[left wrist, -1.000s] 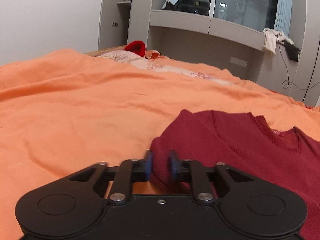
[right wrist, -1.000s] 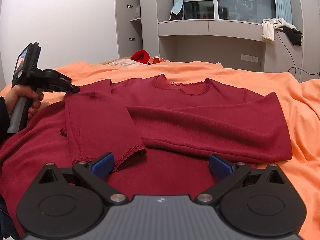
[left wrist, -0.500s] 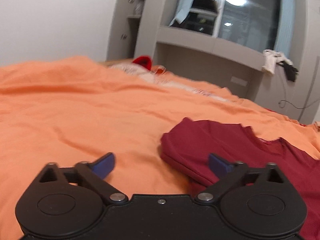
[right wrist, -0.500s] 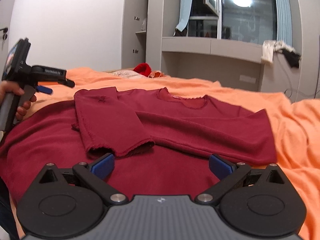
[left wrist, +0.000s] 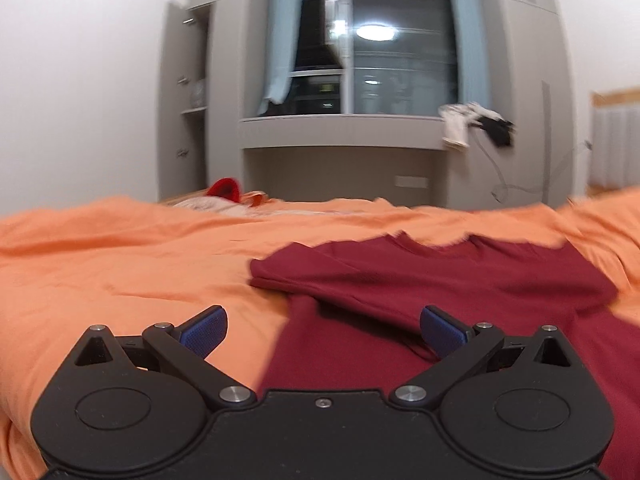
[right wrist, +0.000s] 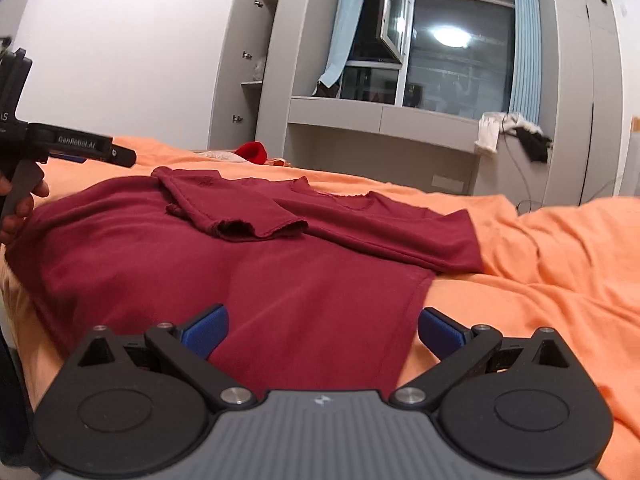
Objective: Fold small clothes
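Both the left gripper (left wrist: pixel 322 330) and right gripper (right wrist: pixel 322 330) gape empty just short of the shirt (right wrist: pixel 248 280) ahead, whose folded sleeve (right wrist: pixel 236 210), seemingly loose, could slip open if dragged.

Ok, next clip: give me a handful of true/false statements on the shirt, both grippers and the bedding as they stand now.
1. The dark red shirt lies on an orange bedspread. True.
2. The left gripper is clamped on a sleeve. False: its jaws stand wide, gripping nothing.
3. One sleeve is folded across the shirt's chest. True.
4. The right gripper is shut. False: it is open, over the shirt's lower part.
5. The shirt is blue. False: dark red.
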The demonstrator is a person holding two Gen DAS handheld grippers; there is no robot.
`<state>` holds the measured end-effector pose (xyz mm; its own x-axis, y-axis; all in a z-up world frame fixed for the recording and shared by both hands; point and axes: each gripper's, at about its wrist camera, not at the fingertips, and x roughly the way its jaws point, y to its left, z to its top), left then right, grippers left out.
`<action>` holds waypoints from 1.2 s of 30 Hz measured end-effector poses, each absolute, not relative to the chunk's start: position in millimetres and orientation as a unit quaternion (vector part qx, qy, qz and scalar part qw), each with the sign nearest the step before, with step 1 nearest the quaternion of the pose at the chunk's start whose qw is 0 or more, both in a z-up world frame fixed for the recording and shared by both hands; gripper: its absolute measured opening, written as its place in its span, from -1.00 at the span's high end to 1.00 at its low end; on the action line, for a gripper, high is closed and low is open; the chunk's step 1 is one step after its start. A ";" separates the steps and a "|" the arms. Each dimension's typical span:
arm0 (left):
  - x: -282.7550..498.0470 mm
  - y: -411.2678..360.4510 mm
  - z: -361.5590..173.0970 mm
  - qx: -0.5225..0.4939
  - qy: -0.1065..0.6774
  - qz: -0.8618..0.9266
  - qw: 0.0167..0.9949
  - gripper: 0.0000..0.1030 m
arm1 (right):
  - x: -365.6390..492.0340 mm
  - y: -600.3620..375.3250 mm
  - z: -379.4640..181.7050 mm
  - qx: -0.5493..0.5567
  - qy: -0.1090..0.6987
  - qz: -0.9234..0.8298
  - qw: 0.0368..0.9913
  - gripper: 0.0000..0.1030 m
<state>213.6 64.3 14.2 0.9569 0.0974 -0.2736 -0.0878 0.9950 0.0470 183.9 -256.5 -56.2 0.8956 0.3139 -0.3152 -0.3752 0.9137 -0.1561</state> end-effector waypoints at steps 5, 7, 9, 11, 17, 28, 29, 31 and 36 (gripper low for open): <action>188.5 52.9 9.6 0.014 0.149 0.016 0.989 -0.99 | 167.8 -258.6 -55.5 -0.133 0.132 0.182 0.965 -1.00; 177.6 52.5 8.6 0.009 0.147 0.017 0.989 -0.99 | 161.3 -257.2 -56.8 -0.146 0.127 0.186 0.963 -1.00; 166.1 51.6 7.9 0.011 0.143 0.021 0.989 -0.99 | 152.7 -252.6 -59.2 -0.173 0.118 0.194 0.958 -1.00; 157.7 52.3 7.9 0.010 0.145 0.027 0.989 -0.99 | 144.6 -247.2 -62.8 -0.202 0.112 0.202 0.952 -1.00; 135.8 57.1 1.5 -0.003 0.162 0.031 0.986 -0.99 | 129.4 -220.2 -79.2 -0.271 0.122 0.248 0.922 -1.00; 132.6 64.9 -0.3 -0.017 0.160 0.034 0.986 -0.99 | 116.9 -161.0 -134.0 -0.500 0.056 0.174 0.847 -0.99; 132.0 64.4 -0.8 -0.016 0.159 0.033 0.987 -0.99 | 117.8 -158.6 -136.4 -0.507 0.050 0.164 0.845 -0.99; 131.9 63.8 -1.4 -0.013 0.159 0.033 0.987 -0.99 | 122.7 -156.4 -139.3 -0.512 0.046 0.139 0.846 -0.99; 132.5 65.3 -2.0 -0.015 0.160 0.034 0.986 -0.99 | 128.4 -157.4 -136.6 -0.483 0.052 0.114 0.866 -0.99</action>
